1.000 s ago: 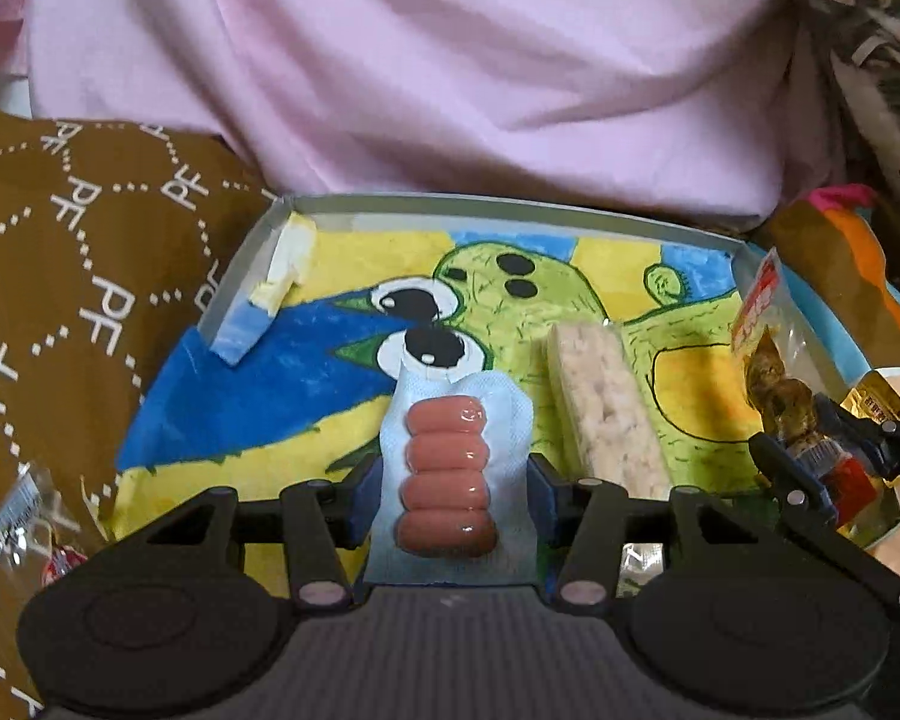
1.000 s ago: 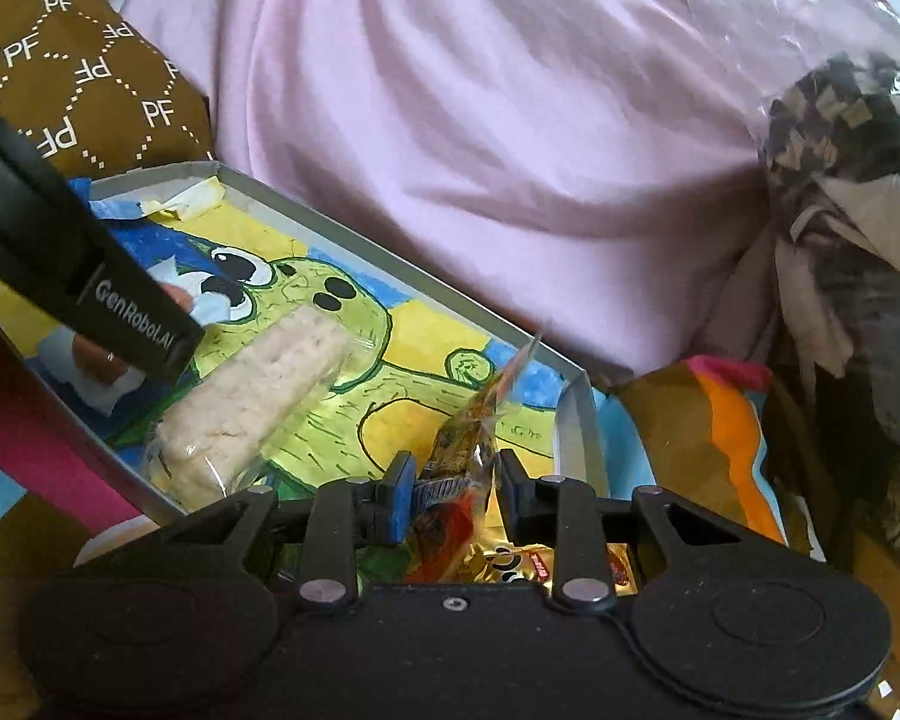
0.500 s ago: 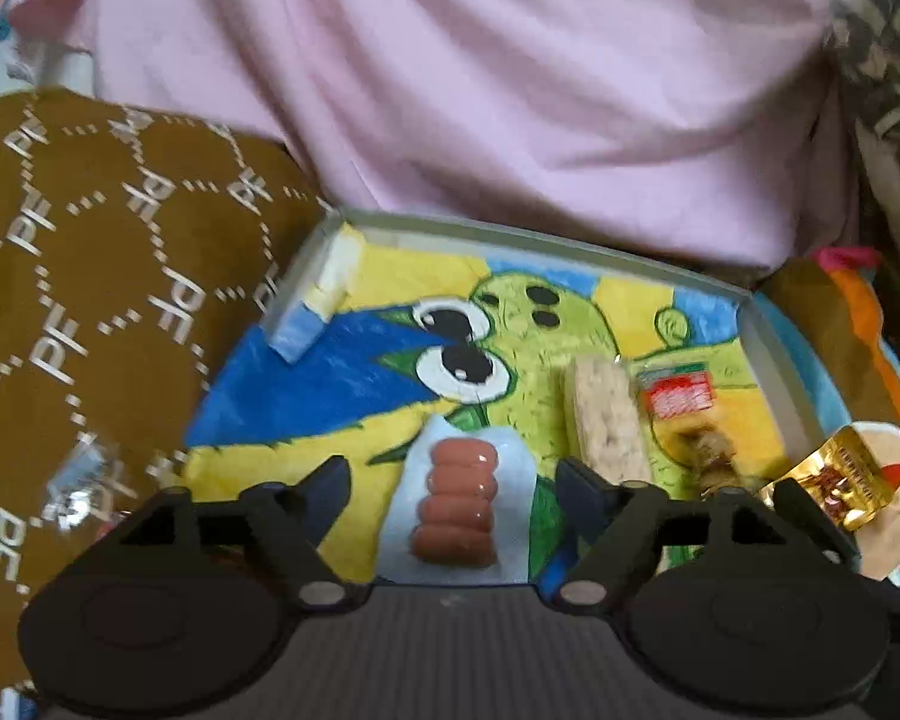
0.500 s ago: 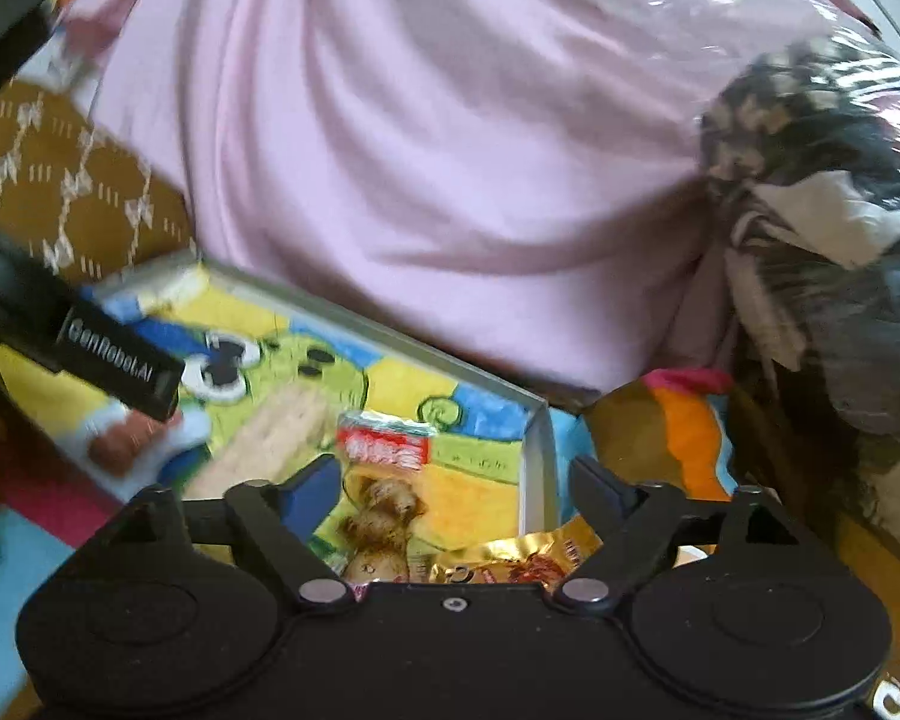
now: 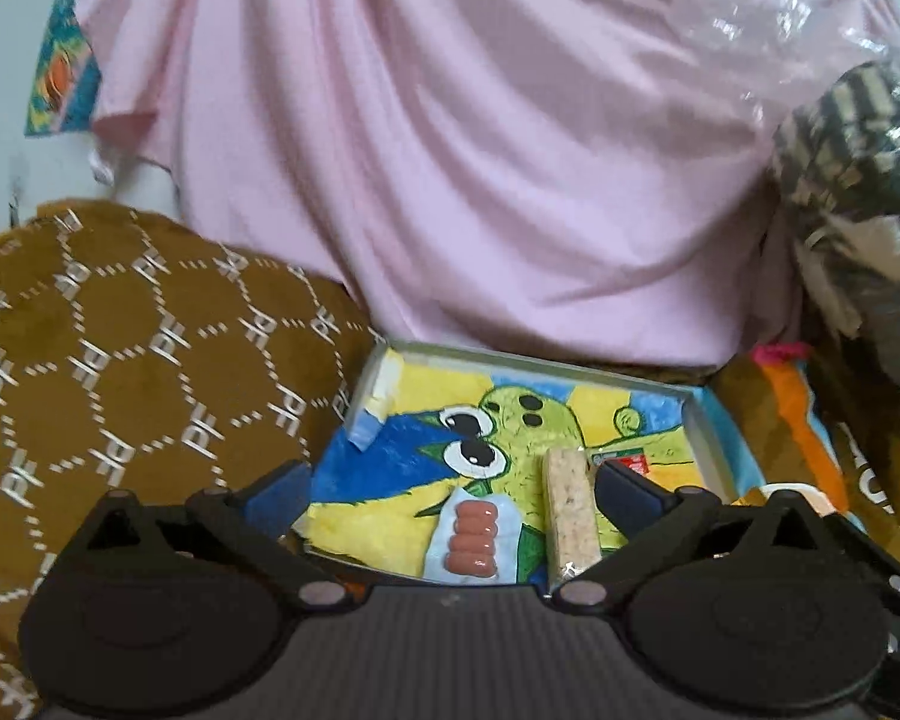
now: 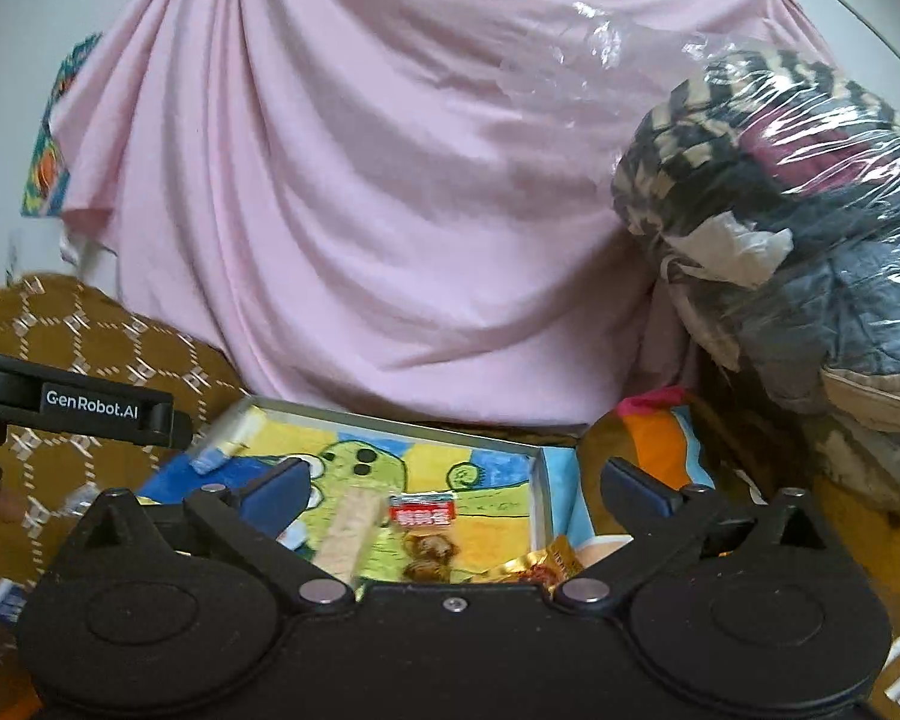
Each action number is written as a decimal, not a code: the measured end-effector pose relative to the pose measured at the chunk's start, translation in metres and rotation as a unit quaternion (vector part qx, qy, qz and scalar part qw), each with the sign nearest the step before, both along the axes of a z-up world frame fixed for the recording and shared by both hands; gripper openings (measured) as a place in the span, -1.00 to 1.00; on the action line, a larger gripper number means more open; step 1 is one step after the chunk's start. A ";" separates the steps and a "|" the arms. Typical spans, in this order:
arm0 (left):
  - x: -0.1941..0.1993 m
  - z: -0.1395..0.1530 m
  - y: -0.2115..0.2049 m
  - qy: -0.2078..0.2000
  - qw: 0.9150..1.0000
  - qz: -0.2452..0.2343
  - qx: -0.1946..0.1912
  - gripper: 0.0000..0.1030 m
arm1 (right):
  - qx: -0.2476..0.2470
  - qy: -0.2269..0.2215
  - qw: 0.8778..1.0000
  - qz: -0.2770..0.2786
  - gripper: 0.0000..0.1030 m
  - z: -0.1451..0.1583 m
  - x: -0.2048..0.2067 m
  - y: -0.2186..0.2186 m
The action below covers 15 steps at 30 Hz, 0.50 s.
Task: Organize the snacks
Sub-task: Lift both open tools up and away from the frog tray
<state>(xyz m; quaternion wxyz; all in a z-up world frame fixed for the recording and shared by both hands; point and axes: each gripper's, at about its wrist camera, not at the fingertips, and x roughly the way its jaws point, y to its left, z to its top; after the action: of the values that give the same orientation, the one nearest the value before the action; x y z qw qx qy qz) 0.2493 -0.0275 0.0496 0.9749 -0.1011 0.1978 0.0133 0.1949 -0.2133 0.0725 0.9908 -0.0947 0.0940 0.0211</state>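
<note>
Both tongs had just opened fully and withdrawn empty: left tongs (image 5: 450,489) released the sausage pack (image 5: 473,537); right tongs (image 6: 453,486) released the red-labelled snack bag (image 6: 423,525), at 6 o'clock in the tray (image 6: 537,489).

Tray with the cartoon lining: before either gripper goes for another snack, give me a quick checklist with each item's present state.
1. Left gripper empty, jaws wide after just opening: ok.
2. Right gripper empty, jaws wide after just opening: ok.
3. Sausage pack lying flat in the tray: ok.
4. Rice bar beside it in the tray: ok.
5. Red-labelled snack bag in the tray: ok.
6. Gold packet inside the tray: not ok, it lies outside the right wall.
</note>
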 end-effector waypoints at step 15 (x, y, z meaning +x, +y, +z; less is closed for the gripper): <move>-0.135 0.031 0.028 -0.008 1.000 -0.005 0.005 0.99 | 0.070 -0.004 0.997 -0.024 0.99 0.043 -0.139 0.020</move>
<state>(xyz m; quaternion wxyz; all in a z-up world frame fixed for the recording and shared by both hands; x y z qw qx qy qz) 0.1147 0.0004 0.0804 0.9770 -0.0957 0.1902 0.0083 0.0556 -0.1933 0.1151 0.9957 -0.0226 0.0902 0.0039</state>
